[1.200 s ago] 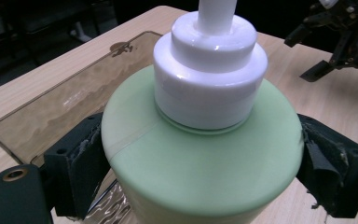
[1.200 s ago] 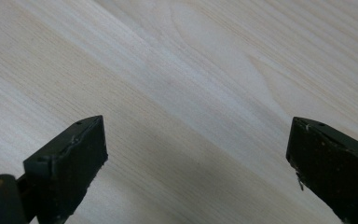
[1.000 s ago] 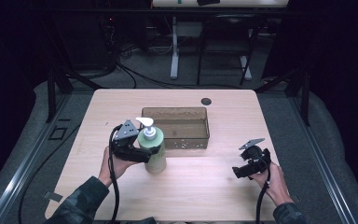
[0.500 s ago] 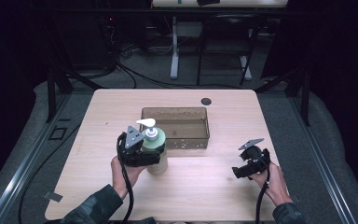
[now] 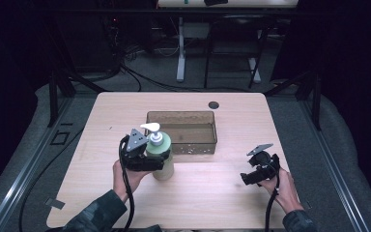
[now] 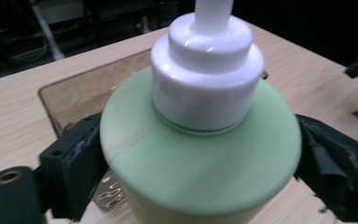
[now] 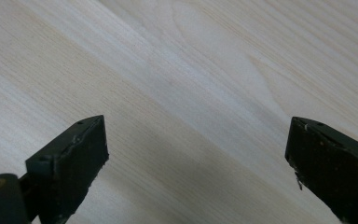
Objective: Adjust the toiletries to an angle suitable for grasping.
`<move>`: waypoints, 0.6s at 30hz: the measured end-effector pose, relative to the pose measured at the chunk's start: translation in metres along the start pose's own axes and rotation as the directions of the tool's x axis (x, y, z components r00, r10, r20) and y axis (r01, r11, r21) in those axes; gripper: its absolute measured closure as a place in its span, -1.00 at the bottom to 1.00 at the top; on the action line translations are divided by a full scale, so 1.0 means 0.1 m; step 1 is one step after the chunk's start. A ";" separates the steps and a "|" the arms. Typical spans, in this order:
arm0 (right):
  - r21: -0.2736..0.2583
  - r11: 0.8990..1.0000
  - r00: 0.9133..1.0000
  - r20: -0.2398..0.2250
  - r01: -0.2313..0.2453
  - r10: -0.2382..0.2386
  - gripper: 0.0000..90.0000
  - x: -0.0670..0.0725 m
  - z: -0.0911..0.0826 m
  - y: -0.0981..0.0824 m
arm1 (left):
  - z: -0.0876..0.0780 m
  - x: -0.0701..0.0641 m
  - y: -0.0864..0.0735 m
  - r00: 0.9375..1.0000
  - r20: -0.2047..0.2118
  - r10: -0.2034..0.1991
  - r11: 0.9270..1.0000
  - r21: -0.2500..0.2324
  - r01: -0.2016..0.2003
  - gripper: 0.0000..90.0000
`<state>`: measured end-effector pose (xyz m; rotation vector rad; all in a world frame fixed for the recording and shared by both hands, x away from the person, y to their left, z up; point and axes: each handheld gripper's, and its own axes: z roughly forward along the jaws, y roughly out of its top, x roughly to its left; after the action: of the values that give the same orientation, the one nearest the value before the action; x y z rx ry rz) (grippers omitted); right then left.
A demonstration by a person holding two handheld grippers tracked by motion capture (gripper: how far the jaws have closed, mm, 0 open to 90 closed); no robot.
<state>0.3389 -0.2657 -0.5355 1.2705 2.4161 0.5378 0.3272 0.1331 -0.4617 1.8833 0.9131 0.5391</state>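
Both pads of the left hand-held gripper (image 6: pixel 200 154) have just been opening around the pale green plastic pump bottle (image 6: pixel 200 154), now shifted right and standing on the desk (image 5: pixel 212 193), likely a release; the right hand-held gripper (image 7: pixel 198 154) gapes empty.

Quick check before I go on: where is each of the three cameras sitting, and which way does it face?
High view: above the person's side, facing forward and down on the table; forearms, left tongs, right tongs.
Left gripper view: on the left tongs, facing the green pump bottle between its jaws, brown tray behind.
Right gripper view: on the right tongs, facing bare tabletop between wide jaws.
Shared: high and left gripper views both show bottle and tray.
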 end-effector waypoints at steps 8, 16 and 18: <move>-0.002 1.000 1.000 -0.003 0.004 -0.004 -0.89 0.00 0.00 0.00 | -0.07 0.12 0.04 0.988 0.134 0.070 0.993 0.080 -0.082 -1.00; 0.001 1.000 1.000 -0.014 0.005 -0.005 -0.89 -0.01 0.02 0.02 | -0.25 0.33 0.09 0.978 0.199 0.060 0.994 0.074 -0.076 -1.00; 0.005 1.000 1.000 -0.016 0.006 -0.006 -0.89 0.00 0.02 0.03 | -0.29 0.35 0.11 0.975 0.215 0.063 0.993 0.084 -0.083 -1.00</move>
<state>0.3420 -0.2641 -0.5357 1.2649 2.4350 0.5429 0.3337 0.1735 -0.4389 2.0199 0.7416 0.3360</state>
